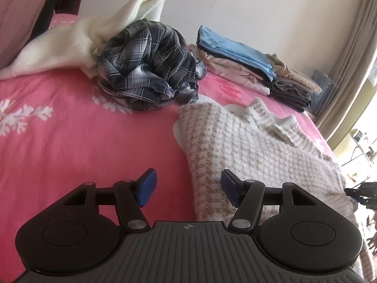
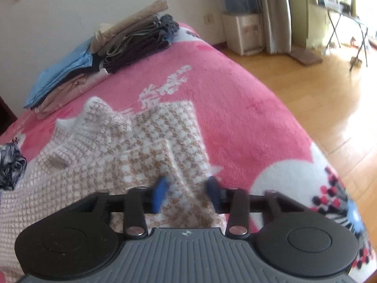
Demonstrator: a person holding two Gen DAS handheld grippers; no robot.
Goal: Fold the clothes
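Lying spread on a fleecy pink bed cover (image 1: 70, 141) with white leaf prints, one knitted sweater (image 1: 247, 146) in a cream and tan houndstooth weave sits near the cameras, its thick ribbed collar turned toward the far wall. At the far left, in the left wrist view, one fluffy cream garment (image 1: 70, 44) slumps in soft peaks, and just right of it one dark plaid shirt (image 1: 150, 63) is bunched into a rounded heap. Farther right, by the wall, two stacks of flat folded clothes (image 1: 247, 63) stand side by side, one topped with smooth light blue cloth, the other with beige and dark layers. The left tongs (image 1: 187, 187) stand about half open over the sweater's left edge, gripping nothing; whether either blue pad brushes the knit is unclear. The right tongs (image 2: 187, 194), blurred, are narrowed with a raised fold of the sweater's right side between the pads, apparently pinching it.
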